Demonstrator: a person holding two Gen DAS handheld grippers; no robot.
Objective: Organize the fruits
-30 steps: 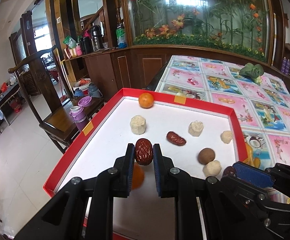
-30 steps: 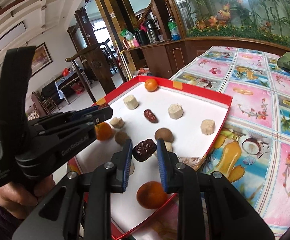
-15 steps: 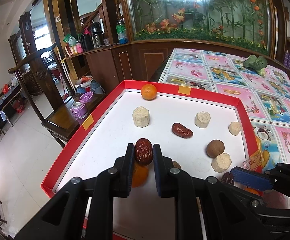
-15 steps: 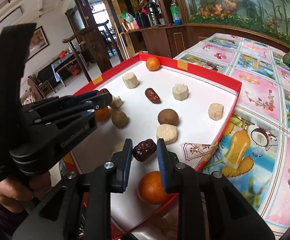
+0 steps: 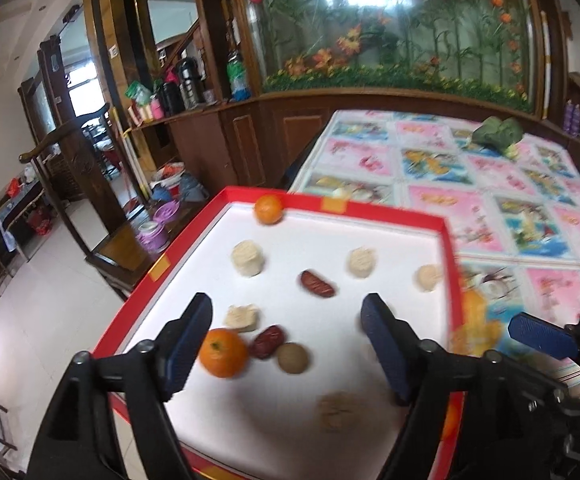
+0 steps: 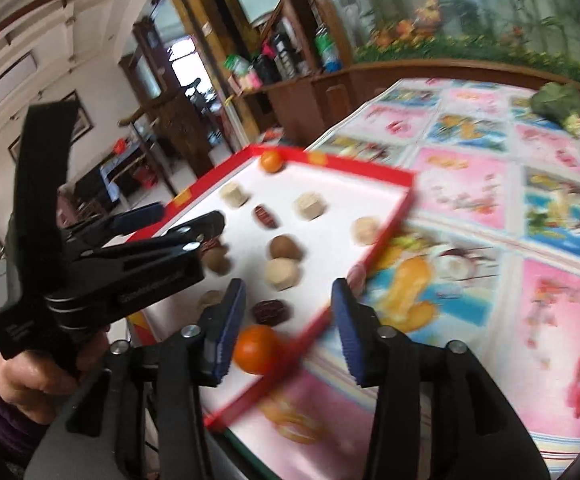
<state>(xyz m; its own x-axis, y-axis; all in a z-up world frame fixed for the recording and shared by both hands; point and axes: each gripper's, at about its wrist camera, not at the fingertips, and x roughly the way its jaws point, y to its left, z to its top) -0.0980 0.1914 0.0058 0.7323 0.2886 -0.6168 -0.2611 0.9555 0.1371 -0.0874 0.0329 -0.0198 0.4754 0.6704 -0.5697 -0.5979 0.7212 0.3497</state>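
Note:
A red-rimmed white tray holds oranges, red dates, brown round fruits and pale cakes. My left gripper is open, its jaws still spreading, pads touching nothing. Below it a red date lies on the tray between an orange and a brown fruit. My right gripper is open too and widening over the tray's near right rim. Another date lies free between its fingertips, with an orange just in front. The left gripper shows at the left, held by a hand.
The tray sits on a table with a bright picture cloth. A green vegetable lies at its far right. Left of the table, past its edge, stand a dark wooden chair and a cabinet.
Both grippers were shut on a red date each. Both have now spread their jaws and let go, and the two dates lie on the tray. Both views have shifted slightly.

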